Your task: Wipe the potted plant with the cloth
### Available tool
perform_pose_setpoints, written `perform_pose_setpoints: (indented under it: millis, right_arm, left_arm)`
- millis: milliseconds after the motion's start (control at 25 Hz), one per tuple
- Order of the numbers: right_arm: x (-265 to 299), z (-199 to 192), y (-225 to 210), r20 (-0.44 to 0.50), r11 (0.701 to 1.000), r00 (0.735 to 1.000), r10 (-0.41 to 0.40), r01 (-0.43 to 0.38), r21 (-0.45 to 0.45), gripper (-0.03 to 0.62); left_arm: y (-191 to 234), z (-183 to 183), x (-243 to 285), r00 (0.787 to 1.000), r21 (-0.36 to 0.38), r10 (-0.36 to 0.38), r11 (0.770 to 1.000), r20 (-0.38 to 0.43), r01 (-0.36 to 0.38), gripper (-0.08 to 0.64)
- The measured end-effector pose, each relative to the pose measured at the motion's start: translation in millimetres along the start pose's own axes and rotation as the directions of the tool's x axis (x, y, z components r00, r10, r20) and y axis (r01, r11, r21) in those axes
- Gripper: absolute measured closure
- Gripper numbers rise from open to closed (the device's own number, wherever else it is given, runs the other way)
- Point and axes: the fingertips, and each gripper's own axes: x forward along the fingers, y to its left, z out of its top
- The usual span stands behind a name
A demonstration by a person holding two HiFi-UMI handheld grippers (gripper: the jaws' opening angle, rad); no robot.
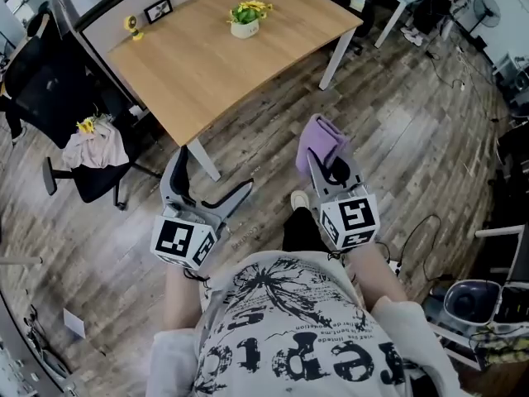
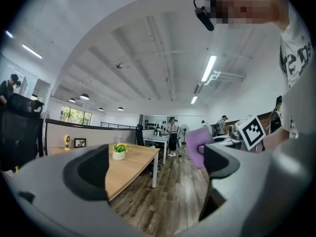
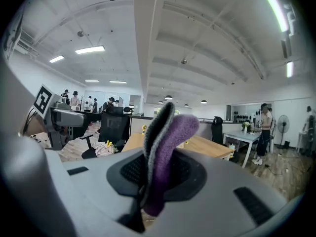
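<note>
Open office, wood floor: potted plant (image 1: 246,19) sits on the table (image 1: 190,73) well ahead, my right gripper (image 1: 324,162) clamps the purple cloth (image 1: 321,141), left gripper (image 1: 211,184) spread empty, approach step, next carry cloth to plant.

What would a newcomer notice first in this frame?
The purple cloth stands out most, clamped upright in the right gripper near the centre of the head view. Beside it, the left gripper is wide open and empty. Further ahead, the small potted plant sits on the wooden table, not yet reached.
</note>
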Motion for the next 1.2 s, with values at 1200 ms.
perform_pose_setpoints:
  millis: [1200]
  right_arm:
    - [366.4, 0.5, -306.5, -0.076, 0.949, 0.948, 0.31, -0.313, -0.033, 0.526]
  left_arm:
    - [150.5, -60.6, 403.9, 0.937, -0.044, 0.316, 0.945, -0.146, -0.325, -0.029]
